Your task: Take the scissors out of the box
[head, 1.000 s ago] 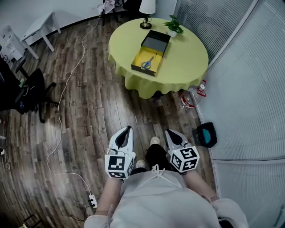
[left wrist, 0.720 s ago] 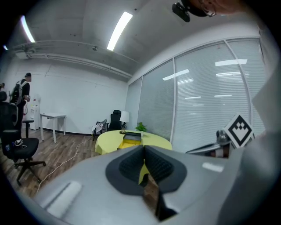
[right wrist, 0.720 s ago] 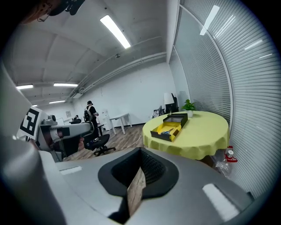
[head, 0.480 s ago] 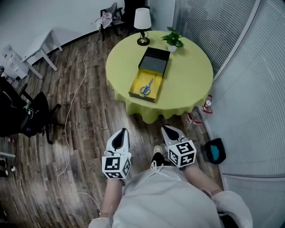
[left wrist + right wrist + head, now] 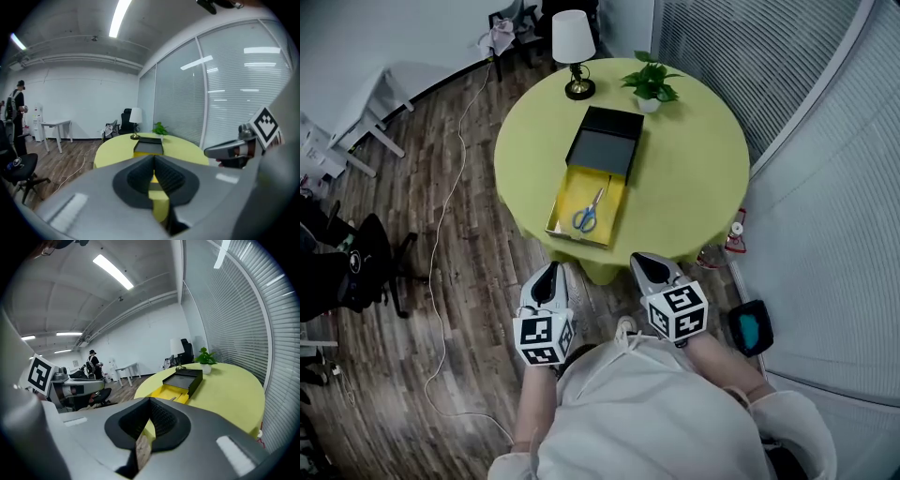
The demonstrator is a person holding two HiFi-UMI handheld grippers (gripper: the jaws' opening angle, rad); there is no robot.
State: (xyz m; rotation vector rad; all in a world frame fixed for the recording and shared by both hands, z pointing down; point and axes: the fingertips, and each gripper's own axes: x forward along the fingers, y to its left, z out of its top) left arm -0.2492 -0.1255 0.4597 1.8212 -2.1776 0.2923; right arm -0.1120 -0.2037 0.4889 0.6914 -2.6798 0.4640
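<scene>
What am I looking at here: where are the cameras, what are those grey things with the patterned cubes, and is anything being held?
There is no robot here. A person holds a hand tool with two fingers in each hand. The head view comes from a camera on the person's head looking down, so the left gripper and right gripper show near the bottom, each carrying a cube with square markers. The other two views come from cameras riding on the grippers, looking along their fingers. Both pairs are closed with nothing between them. Ahead stands a round table with a yellow-green cloth. On it are an open box with blue-handled scissors in its yellow tray, a lamp and a small potted plant. Neither gripper touches the table or holds anything.
</scene>
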